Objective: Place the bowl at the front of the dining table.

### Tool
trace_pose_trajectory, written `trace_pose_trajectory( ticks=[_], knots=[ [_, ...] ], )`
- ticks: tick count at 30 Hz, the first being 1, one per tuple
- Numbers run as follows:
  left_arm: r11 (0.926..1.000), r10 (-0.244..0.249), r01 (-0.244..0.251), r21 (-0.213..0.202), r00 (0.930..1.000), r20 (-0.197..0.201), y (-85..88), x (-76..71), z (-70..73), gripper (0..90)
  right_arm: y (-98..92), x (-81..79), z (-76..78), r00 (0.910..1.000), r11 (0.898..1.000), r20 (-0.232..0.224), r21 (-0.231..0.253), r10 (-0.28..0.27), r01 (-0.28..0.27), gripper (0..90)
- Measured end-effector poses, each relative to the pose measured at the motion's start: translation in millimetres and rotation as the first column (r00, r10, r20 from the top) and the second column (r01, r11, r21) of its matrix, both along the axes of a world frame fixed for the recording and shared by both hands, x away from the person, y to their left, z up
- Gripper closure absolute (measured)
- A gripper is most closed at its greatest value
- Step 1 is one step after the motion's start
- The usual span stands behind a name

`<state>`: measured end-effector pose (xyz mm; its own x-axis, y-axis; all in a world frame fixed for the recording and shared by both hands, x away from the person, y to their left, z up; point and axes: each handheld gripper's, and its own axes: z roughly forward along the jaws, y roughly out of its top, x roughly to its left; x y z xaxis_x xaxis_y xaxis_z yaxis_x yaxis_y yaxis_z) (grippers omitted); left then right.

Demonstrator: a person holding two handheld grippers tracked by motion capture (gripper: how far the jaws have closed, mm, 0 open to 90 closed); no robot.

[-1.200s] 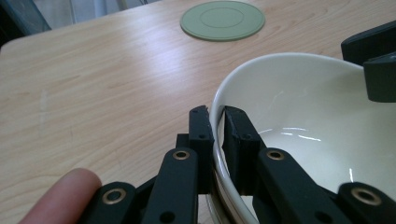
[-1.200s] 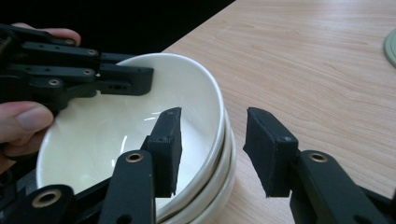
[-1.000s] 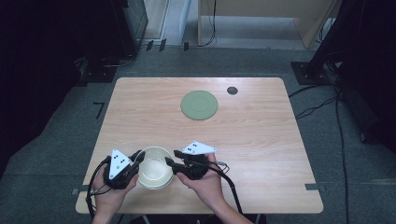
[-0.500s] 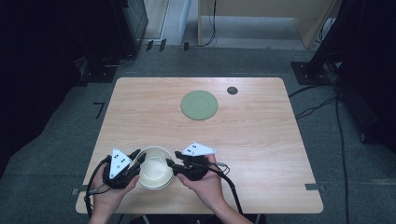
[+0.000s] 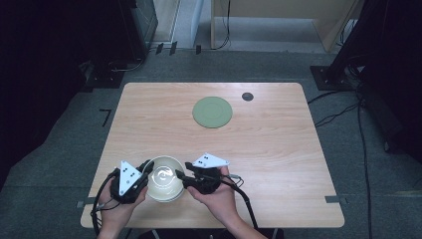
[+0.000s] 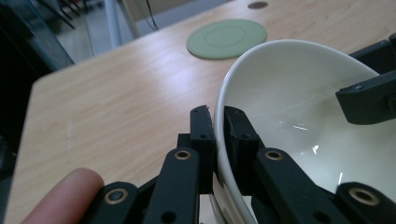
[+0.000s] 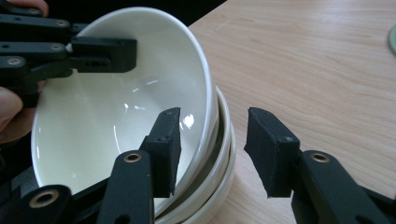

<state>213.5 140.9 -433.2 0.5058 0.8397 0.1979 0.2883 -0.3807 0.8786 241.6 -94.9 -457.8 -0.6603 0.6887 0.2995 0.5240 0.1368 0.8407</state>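
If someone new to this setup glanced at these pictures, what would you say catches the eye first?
First, the stack of cream bowls at the table's near edge, its top bowl tilted up. The left hand-held gripper is clamped on that bowl's rim, while the right hand-held gripper straddles the opposite rim with its jaws open. Farther back, a flat green plate lies alone on the wooden table.

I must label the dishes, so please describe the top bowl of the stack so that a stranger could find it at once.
On the wooden table, look at the near edge between the two hands. There stands a stack of cream bowls. The top bowl is the tilted one, with the left gripper shut on its rim; the bowls under it lie nested.
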Motion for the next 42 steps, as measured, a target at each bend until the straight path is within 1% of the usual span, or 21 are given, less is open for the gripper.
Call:
trace_pose_trajectory(
  ticks=[2,5,6,7,8,11,12,18,23,24,25,26,27,29,30,32,33,35,38,41,42],
  knots=[
    [0.9998,-0.016,0.017,-0.012,0.9982,0.058,-2.3,-5.8,5.5,83.6,-1.2,-3.6,2.6,0.9997,0.999,0.022,0.033,-0.011,0.011,58.8],
    [0.9995,-0.026,0.028,-0.017,0.9935,0.111,-7.0,-12.3,10.9,83.5,-1.2,-7.9,4.9,0.9991,0.998,0.036,0.057,-0.023,0.021,61.0],
    [0.9995,-0.026,0.028,-0.017,0.9935,0.111,-7.0,-12.3,10.9,83.5,-1.2,-7.9,4.9,0.9991,0.998,0.036,0.057,-0.023,0.021,61.0],
    [0.9989,-0.036,0.04,-0.024,0.9883,0.148,-11.5,-17.9,15.2,83.5,-0.6,-10.6,6.6,0.9983,0.997,0.05,0.067,-0.03,0.027,62.7],
    [0.9989,-0.036,0.04,-0.024,0.9883,0.148,-11.5,-17.9,15.2,83.5,-0.6,-10.6,6.6,0.9983,0.997,0.05,0.067,-0.03,0.027,62.7],
    [0.9981,-0.052,0.058,-0.02,0.979,0.197,-19.5,-25.3,18.3,83.4,-0.3,-14.6,9.8,0.9955,0.996,0.084,0.084,-0.044,0.037,69.8],
    [0.9985,-0.049,0.053,-0.014,0.9752,0.216,-22.6,-27.5,18.6,83.3,-0.6,-16.3,11.1,0.9923,0.996,0.103,0.062,-0.068,0.061,74.0],
    [0.998,-0.058,0.063,-0.012,0.9702,0.235,-31.0,-30.8,15.1,82.2,-6.9,-16.6,12.8,0.988,0.991,0.088,0.047,-0.127,0.123,85.4],
    [0.9911,-0.062,0.087,-0.1,0.971,0.231,-30.8,-30.2,15.0,80.6,-12.7,-18.1,17.3,0.983,0.99,0.121,0.042,-0.138,0.134,85.5],
    [0.9911,-0.062,0.087,-0.1,0.971,0.231,-30.8,-30.2,15.0,79.3,-12.7,-18.1,17.3,0.983,0.99,0.121,0.042,-0.138,0.134,85.5],
    [0.9817,-0.076,0.112,-0.154,0.9724,0.221,-27.4,-29.0,16.0,75.3,-14.6,-19.3,19.4,0.9806,0.989,0.134,0.047,-0.143,0.138,85.4],
    [0.9817,-0.076,0.112,-0.154,0.9724,0.221,-27.4,-29.0,16.0,67.3,-15.7,-19.2,20.4,0.9796,0.989,0.137,0.053,-0.148,0.142,85.4],
    [0.9764,-0.081,0.12,-0.18,0.9745,0.209,-25.8,-28.1,16.9,67.3,-15.7,-19.2,20.4,0.9796,0.989,0.137,0.053,-0.148,0.142,85.4],
    [0.9634,-0.076,0.121,-0.239,0.9789,0.189,-21.9,-26.3,19.6,48.3,-20.1,-17.4,23.2,0.9773,0.986,0.138,0.062,-0.16,0.153,85.4],
    [0.9561,-0.045,0.088,-0.28,0.9866,0.157,-19.3,-23.3,23.3,27.2,-25.5,-15.2,26.2,0.9731,0.983,0.146,0.068,-0.178,0.17,85.3],
    [0.9521,-0.036,0.077,-0.296,0.9894,0.141,-17.4,-21.9,24.9,18.0,-28.7,-14.1,27.8,0.9699,0.981,0.155,0.072,-0.188,0.178,85.2],
    [0.936,-0.043,0.086,-0.341,0.9904,0.132,-12.5,-21.1,27.0,17.7,-35.7,-11.6,31.8,0.9654,0.979,0.166,0.078,-0.201,0.19,85.2],
    [0.9213,-0.072,0.116,-0.371,0.9888,0.131,-8.5,-20.5,29.4,14.7,-41.6,-9.8,35.6,0.9595,0.976,0.181,0.081,-0.216,0.204,85.0],
    [0.9212,-0.053,0.103,-0.375,0.9886,0.141,-5.0,-20.9,32.4,13.6,-51.8,-7.3,41.8,0.9447,0.97,0.222,0.07,-0.241,0.231,85.0],
    [0.9135,-0.043,0.096,-0.395,0.989,0.142,-0.2,-19.9,33.7,13.6,-59.2,-4.6,44.1,0.9405,0.964,0.215,0.088,-0.263,0.249,85.0],
    [0.9138,-0.03,0.085,-0.397,0.9895,0.142,2.2,-19.1,34.0,13.6,-66.0,-2.1,45.5,0.9332,0.958,0.218,0.093,-0.286,0.272,85.0]
  ],
)
